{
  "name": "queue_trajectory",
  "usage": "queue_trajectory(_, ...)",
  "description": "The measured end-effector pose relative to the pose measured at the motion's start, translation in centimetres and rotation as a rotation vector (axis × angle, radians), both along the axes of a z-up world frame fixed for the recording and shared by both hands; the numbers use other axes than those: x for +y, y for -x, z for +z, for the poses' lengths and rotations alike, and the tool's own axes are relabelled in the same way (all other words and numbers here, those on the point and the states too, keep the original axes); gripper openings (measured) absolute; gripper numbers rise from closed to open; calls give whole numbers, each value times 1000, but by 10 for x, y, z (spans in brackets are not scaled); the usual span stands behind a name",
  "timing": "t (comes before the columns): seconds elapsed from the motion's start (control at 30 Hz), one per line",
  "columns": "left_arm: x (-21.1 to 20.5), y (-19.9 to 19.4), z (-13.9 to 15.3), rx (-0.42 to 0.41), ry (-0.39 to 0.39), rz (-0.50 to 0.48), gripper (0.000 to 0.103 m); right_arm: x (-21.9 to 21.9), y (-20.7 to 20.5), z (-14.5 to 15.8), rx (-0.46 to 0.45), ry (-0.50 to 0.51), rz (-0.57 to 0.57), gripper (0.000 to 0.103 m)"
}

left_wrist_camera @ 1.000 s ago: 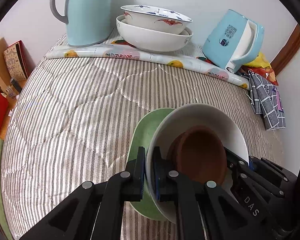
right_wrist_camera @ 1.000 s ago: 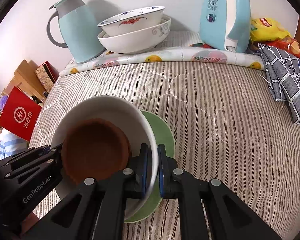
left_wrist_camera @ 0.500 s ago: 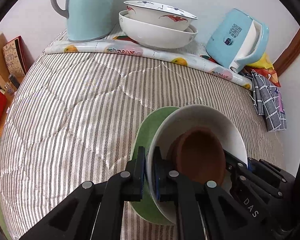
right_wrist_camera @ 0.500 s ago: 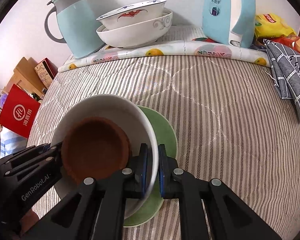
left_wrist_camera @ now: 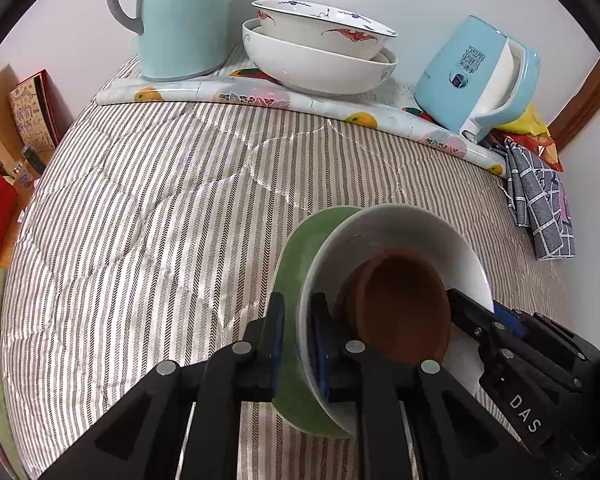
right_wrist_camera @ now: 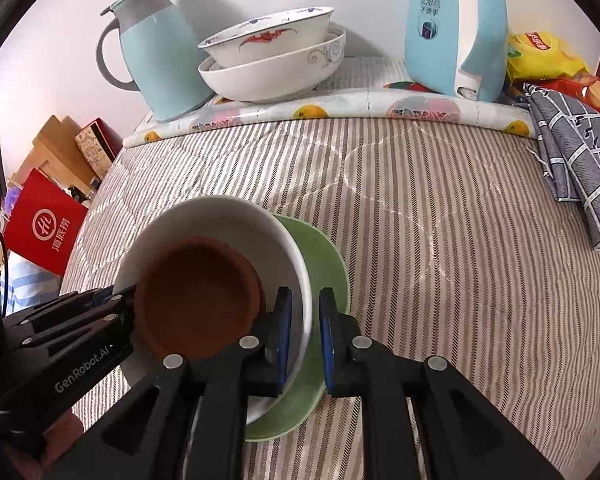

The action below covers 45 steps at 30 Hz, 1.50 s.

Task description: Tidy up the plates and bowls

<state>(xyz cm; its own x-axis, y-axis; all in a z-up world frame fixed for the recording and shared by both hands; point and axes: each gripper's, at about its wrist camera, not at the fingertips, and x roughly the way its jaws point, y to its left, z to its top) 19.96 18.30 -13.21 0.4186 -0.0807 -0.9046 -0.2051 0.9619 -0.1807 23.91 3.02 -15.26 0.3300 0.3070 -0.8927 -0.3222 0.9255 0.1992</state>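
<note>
striped quilted bedding (left_wrist_camera: 148, 240) fills both views, with two nested patterned bowls (left_wrist_camera: 320, 56) by the far wall. both grippers point steeply down from opposite sides of a stack near the front: a brown bowl (left_wrist_camera: 400, 312) inside a white bowl (left_wrist_camera: 400, 236) on a green plate (left_wrist_camera: 296, 256). the left gripper (left_wrist_camera: 298, 320) and right gripper (right_wrist_camera: 305, 316) each straddle the white bowl's rim, and their jaws have just been opening, now slightly apart around it with gaps showing.

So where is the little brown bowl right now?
The brown bowl sits inside the white bowl, which rests on the green plate on the striped cloth, low and left of centre in the right wrist view.
</note>
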Motion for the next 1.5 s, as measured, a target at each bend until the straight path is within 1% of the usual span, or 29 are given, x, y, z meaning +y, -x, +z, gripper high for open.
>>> queue_trajectory(0.1,0,3,4,-3,-7,0,15,-4,3,2,-6,2,-2,20)
queue_trajectory(0.17,1,7,7,0,-8,1,21,-7,7,3,-4,-4,-2,23)
queue_trajectory(0.2,1,10,10,-5,-18,7,26,-7,9,3,-3,-6,-2,24)
queue_trajectory(0.23,1,12,12,-11,-21,10,28,-8,11,4,-4,-7,-1,24)
queue_trajectory(0.37,3,21,20,-24,-16,20,28,-10,20,9,-16,-5,13,26)
queue_trajectory(0.43,2,25,25,-28,-24,21,31,-11,26,13,-21,-2,20,30)
queue_trajectory(0.5,1,31,30,-40,-24,24,33,-13,30,16,-25,0,23,30)
queue_trajectory(0.6,-2,38,39,-59,-21,23,33,-17,39,25,-41,-4,22,31)
queue_trajectory(0.63,-3,41,43,-67,-21,20,34,-20,43,30,-51,-7,20,32)
queue_trajectory(0.7,-8,46,50,-83,-24,13,37,-25,49,40,-72,-11,14,37)
queue_trajectory(0.73,-11,49,56,-99,-25,5,39,-28,53,46,-89,-10,9,41)
queue_trajectory(1.0,-43,77,96,-228,-37,-46,55,-57,87,87,-206,8,-39,52)
queue_trajectory(1.07,-53,86,104,-260,-43,-60,57,-67,97,95,-232,24,-58,62)
queue_trajectory(1.13,-64,94,113,-284,-46,-72,62,-76,106,103,-256,36,-81,68)
queue_trajectory(1.2,-73,102,120,-306,-45,-80,63,-87,115,109,-274,37,-106,70)
queue_trajectory(1.3,-86,116,127,-335,-60,-85,70,-104,130,119,-296,36,-137,75)
queue_trajectory(1.33,-91,120,129,-344,-72,-89,71,-111,137,123,-309,44,-150,76)
queue_trajectory(1.43,-106,132,135,-353,-104,-121,72,-122,150,129,-336,81,-160,76)
queue_trajectory(1.5,-112,140,138,-363,-117,-124,73,-129,159,133,-353,101,-170,76)
